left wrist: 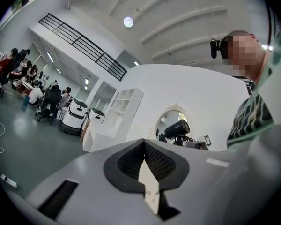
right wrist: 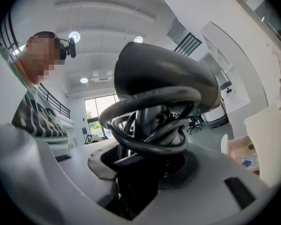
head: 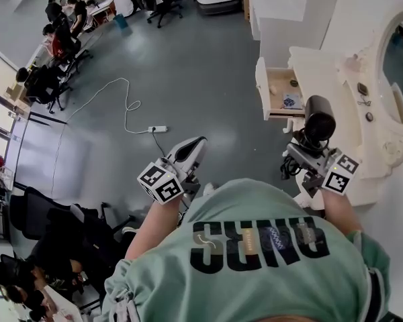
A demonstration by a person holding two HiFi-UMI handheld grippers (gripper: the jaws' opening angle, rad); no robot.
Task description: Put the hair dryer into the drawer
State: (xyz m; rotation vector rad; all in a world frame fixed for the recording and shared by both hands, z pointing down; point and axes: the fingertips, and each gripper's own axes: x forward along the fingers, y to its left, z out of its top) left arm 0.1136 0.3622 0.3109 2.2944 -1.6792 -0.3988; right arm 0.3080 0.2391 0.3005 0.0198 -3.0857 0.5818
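Note:
A black hair dryer (head: 319,118) stands upright in my right gripper (head: 307,149), beside the white vanity. In the right gripper view its cord (right wrist: 150,125) is coiled round the handle, and the right gripper (right wrist: 145,168) is shut on that handle below the barrel (right wrist: 164,78). The vanity's drawer (head: 260,86) is pulled open just beyond the dryer, and its wooden inside (right wrist: 239,151) also shows at the right. My left gripper (head: 196,143) hangs over the floor to the left, apart from everything. Its pads (left wrist: 131,161) meet with nothing between them. The dryer (left wrist: 177,128) shows far off there.
A small booklet (head: 291,101) and a dark bit lie in the drawer. The white vanity with its oval mirror (head: 396,59) fills the right side. A power strip (head: 157,129) with a white cable lies on the grey floor. People sit at desks (head: 60,39) far left.

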